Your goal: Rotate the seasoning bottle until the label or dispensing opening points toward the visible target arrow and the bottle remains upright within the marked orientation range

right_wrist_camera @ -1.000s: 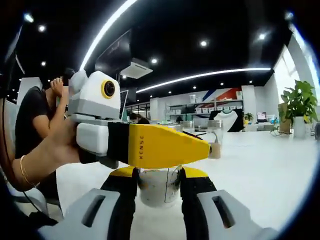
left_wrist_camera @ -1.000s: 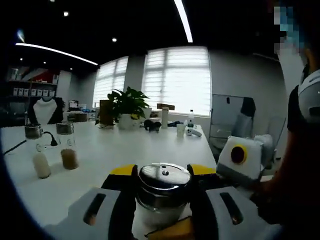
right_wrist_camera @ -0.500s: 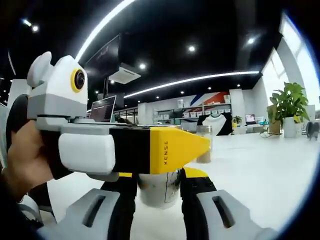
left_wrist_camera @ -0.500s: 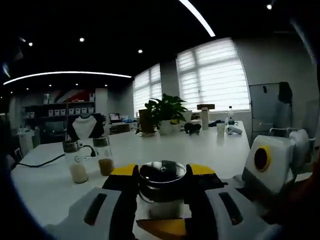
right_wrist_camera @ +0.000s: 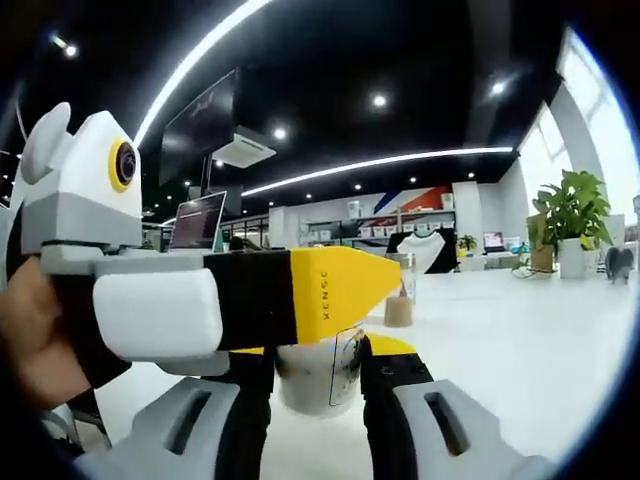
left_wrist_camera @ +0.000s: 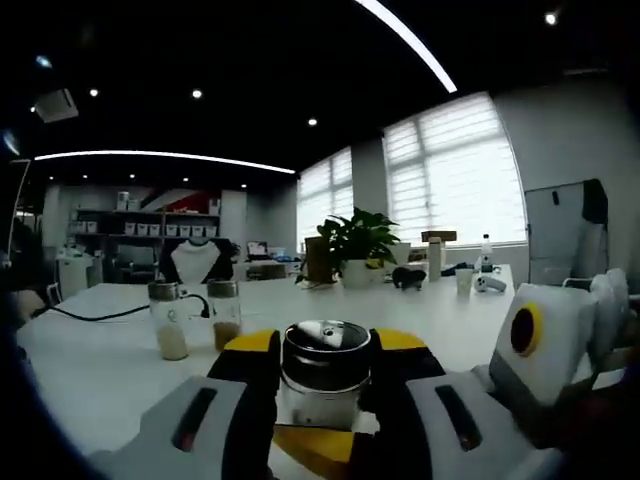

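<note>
Clearly held from two sides: seasoning bottle [left_wrist_camera: 323, 385] upright on the white tabletop [left_wrist_camera: 90, 370], left tongs [left_wrist_camera: 322, 400] closed on it just under the steel cap, right tongs [right_wrist_camera: 316, 385] closed on its glass body lower down. Label edge [right_wrist_camera: 346, 365] seen on the glass in the right gripper view, probably facing off to one side; no target arrow made out, so hard to judge how much turn remains.

Main risk: two grips twisting against each other, or one letting go late, tipping the bottle out of upright or skidding its base. Smooth glass and polished cap likely to slip if pressure eases mid-turn. Also a clash between tools, with the left one's yellow nose [right_wrist_camera: 340, 295] crossing right above the right tongs.

Room to move: two other jars [left_wrist_camera: 170, 320] standing well apart toward the far left, a cable [left_wrist_camera: 90, 314] beyond them, potted plant [left_wrist_camera: 358, 245] and small items far down the tabletop. Near edge of the tabletop not visible, so margin there unknown.
</note>
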Motion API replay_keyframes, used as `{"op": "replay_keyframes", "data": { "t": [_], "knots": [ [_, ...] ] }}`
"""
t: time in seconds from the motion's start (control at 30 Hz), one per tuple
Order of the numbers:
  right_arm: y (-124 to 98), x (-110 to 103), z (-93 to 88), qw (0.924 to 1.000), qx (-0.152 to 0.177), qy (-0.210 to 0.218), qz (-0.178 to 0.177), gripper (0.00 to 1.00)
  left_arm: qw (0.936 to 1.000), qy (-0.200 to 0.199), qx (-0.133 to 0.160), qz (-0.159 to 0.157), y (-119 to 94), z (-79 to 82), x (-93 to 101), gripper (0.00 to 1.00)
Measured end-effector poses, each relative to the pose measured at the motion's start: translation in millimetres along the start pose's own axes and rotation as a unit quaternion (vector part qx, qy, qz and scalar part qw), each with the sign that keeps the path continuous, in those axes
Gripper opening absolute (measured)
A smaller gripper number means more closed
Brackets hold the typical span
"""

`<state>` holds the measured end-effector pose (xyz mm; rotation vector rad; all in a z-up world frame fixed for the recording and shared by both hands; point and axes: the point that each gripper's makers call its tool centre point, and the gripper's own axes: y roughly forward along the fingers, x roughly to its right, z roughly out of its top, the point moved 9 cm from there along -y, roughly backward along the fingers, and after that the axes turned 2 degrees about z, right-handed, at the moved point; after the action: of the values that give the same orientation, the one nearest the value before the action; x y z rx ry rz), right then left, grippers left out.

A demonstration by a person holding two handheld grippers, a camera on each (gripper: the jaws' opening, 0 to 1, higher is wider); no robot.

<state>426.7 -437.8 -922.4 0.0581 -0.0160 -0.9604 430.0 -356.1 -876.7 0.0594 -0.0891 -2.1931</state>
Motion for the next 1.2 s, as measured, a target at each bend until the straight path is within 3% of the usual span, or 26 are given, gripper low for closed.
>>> {"op": "replay_keyframes", "data": {
  "t": [0.13,0.33,0.43,0.6,0.67,0.73,0.93,1.03,1.13,1.2],
  "knots": [
    [-1.3,2.5,-2.0,0.9999,-0.012,-0.004,0.001,0.31,0.9987,0.039,-0.017,-0.029,1.1,-2.3,2.6,0.36],
    [-4.6,5.0,-6.1,0.9993,-0.033,-0.001,0.02,0.31,0.9961,0.036,-0.042,-0.068,0.6,-7.3,-1.1,0.36],
    [-7.5,5.6,-5.8,0.9987,-0.037,0.0,0.036,0.32,0.9934,0.011,-0.04,-0.107,2.2,-7.2,-4.3,0.36],
    [-9.1,4.5,-3.3,0.9979,-0.034,-0.005,0.056,0.31,0.9895,0.014,-0.044,-0.137,1.3,-4.2,-10.7,0.36],
    [-8.6,3.7,-3.4,0.9968,-0.041,-0.008,0.067,0.31,0.9844,0.019,-0.063,-0.163,0.8,-3.6,-11.9,0.36],
    [-8.4,3.2,-3.2,0.9965,-0.04,-0.003,0.074,0.31,0.9838,0.016,-0.06,-0.168,1.6,-2.6,-15.7,0.36],
    [-9.0,2.6,-4.5,0.9944,-0.045,-0.001,0.096,0.32,0.9741,0.011,-0.07,-0.215,1.1,-1.8,-21.6,0.36],
    [-9.1,2.3,-6.8,0.9922,-0.061,0.0,0.108,0.32,0.9676,0.011,-0.089,-0.236,1.3,-1.2,-23.7,0.34],
    [-9.2,1.4,-7.3,0.9917,-0.057,0.004,0.115,0.33,0.9588,0.013,-0.099,-0.266,1.0,-0.3,-23.4,0.34],
    [-9.7,0.4,-6.6,0.9921,-0.047,0.015,0.115,0.33,0.9577,0.017,-0.097,-0.27,1.3,0.2,-23.1,0.34]
  ]
}}
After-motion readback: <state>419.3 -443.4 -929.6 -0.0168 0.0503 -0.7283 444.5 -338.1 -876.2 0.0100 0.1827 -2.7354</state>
